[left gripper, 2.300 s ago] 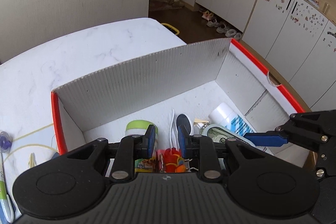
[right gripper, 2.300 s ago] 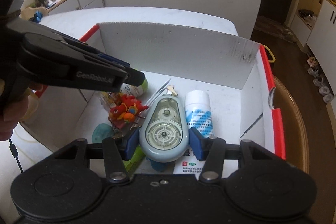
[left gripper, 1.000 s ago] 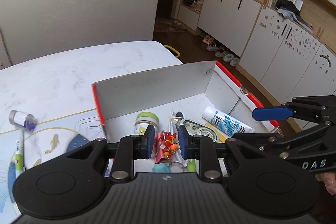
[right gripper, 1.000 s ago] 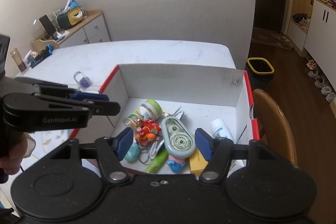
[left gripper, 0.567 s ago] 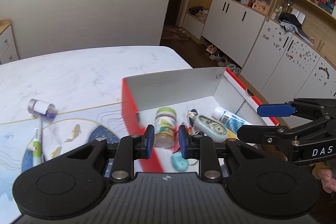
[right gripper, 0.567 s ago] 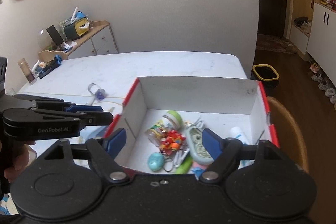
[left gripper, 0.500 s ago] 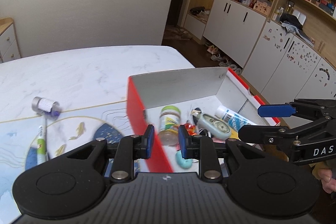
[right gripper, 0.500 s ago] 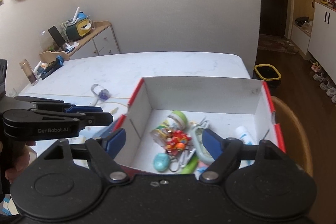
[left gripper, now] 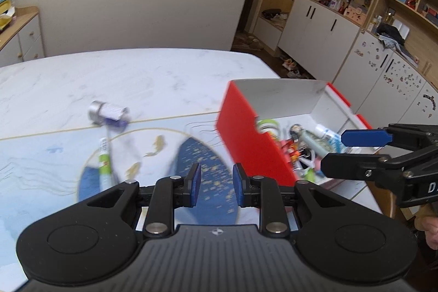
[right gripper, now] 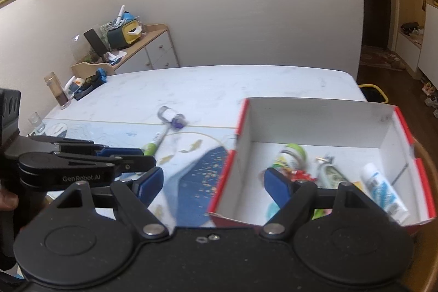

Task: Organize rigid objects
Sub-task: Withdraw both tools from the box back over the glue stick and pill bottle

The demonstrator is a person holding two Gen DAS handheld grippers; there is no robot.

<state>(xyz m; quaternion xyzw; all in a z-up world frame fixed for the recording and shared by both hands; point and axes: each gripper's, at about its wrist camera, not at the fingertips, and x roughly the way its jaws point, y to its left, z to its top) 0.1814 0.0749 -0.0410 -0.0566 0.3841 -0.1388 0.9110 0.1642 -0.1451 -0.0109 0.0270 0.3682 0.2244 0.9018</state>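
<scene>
Both tools are empty – the left tool (left gripper: 215, 184) is opening, the right tool (right gripper: 213, 182) wide apart. Left of the red box (left gripper: 247, 138) lie a little bottle (left gripper: 108, 111) and a pen (left gripper: 105, 166) – grab one next, I think.

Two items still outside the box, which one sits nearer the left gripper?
The green-and-white pen, lying on the blue fish-pattern mat. The small silver-capped vial lies on its side beyond the pen's far tip, at the mat's edge.

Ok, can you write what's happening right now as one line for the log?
left hand-held gripper: empty, jaws opening | right hand-held gripper: open, empty | box: holds items | table: small bottle, green pen still out
</scene>
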